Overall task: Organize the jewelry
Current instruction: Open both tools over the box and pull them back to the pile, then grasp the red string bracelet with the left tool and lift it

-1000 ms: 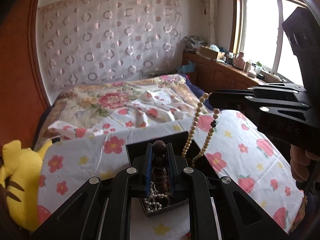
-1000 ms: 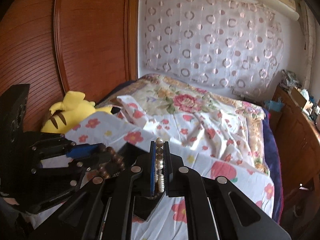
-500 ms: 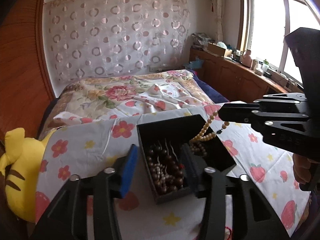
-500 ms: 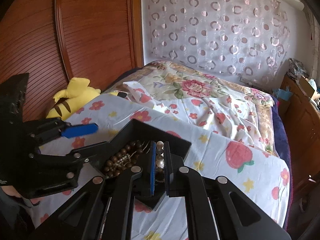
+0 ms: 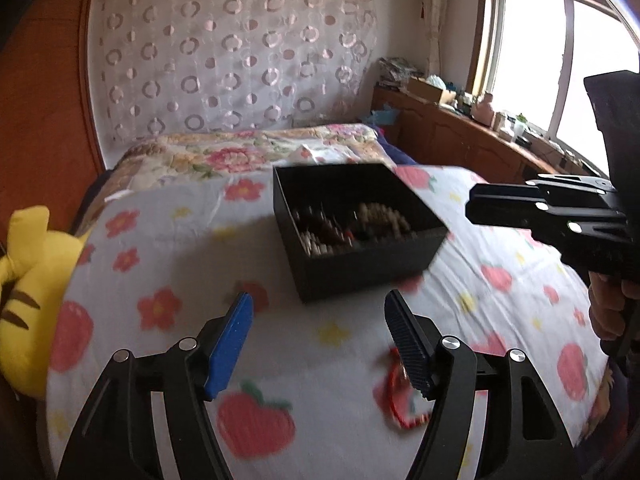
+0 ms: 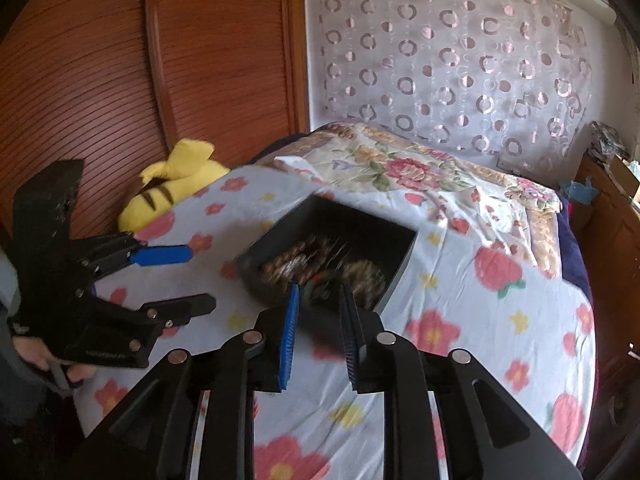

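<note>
Resting on the flower-and-strawberry printed sheet (image 5: 280, 340), the black box (image 5: 356, 268) sits ahead of both grippers and holds the jewelry (image 5: 348, 224), a heap of dark and pale bead strands that motion blur smears into streaks in both views, so single strands cannot be counted or separated. The left gripper (image 5: 320, 332) hangs short of the box with its jaws spread wide and nothing between them; its blue pad (image 5: 228, 344) is clear, and the lower arms are cut off by the frame edge. A red item (image 5: 400, 392) lies on the sheet just beside the left gripper's right-hand finger, which partly hides it, and it is too blurred to identify. The right gripper (image 6: 318, 334) is poised at the near wall of the box, jaws parted by a narrow gap and holding nothing; that wall is partly hidden behind its fingers. In the left wrist view the right gripper (image 5: 480, 208) enters from the side, edge-on, and its gap cannot be read there. A yellow striped plush toy (image 6: 176, 188) lies against the wooden panel (image 6: 120, 60), partly covered by the sheet. A patterned curtain (image 6: 460, 60) hangs beyond the bed.
</note>
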The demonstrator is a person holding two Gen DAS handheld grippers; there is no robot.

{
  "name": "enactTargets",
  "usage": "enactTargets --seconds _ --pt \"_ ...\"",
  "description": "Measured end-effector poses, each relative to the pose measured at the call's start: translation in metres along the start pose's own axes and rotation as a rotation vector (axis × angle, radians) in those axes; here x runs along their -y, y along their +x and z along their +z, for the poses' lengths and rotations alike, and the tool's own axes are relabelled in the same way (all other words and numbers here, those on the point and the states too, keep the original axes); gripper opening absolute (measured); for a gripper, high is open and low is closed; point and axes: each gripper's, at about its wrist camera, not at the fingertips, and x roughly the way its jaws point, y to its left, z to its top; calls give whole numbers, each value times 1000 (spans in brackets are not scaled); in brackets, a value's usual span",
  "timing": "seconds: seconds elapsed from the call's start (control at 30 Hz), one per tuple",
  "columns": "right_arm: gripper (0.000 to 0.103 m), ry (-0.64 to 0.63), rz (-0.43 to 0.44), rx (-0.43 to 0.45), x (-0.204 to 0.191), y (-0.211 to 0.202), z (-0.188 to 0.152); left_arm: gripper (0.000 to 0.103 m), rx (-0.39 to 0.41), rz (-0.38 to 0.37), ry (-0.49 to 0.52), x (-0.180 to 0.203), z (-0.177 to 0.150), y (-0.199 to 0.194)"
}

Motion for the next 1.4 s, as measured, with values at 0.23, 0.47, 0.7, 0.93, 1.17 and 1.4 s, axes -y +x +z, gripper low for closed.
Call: enactTargets --seconds 0.23,0.47,0.7,0.93,1.17,1.4 --pt "23 4 32 -38 -21 -7 -53 65 -78 -41 40 18 -31 -2" --pt "23 18 34 -66 -33 -9 -90 51 -124 -69 84 34 -42 -2" --pt "23 30 38 -86 -36 -6 -108 31 -178 -69 110 45 -48 11" --pt "23 32 34 -87 -36 -3 -111 15 -187 -41 133 50 -46 16" --pt "23 45 43 -74 -34 -5 -111 2 -190 -59 142 48 -45 15" --pt "23 44 43 -74 -33 -5 -111 1 -86 -81 114 51 -32 -15"
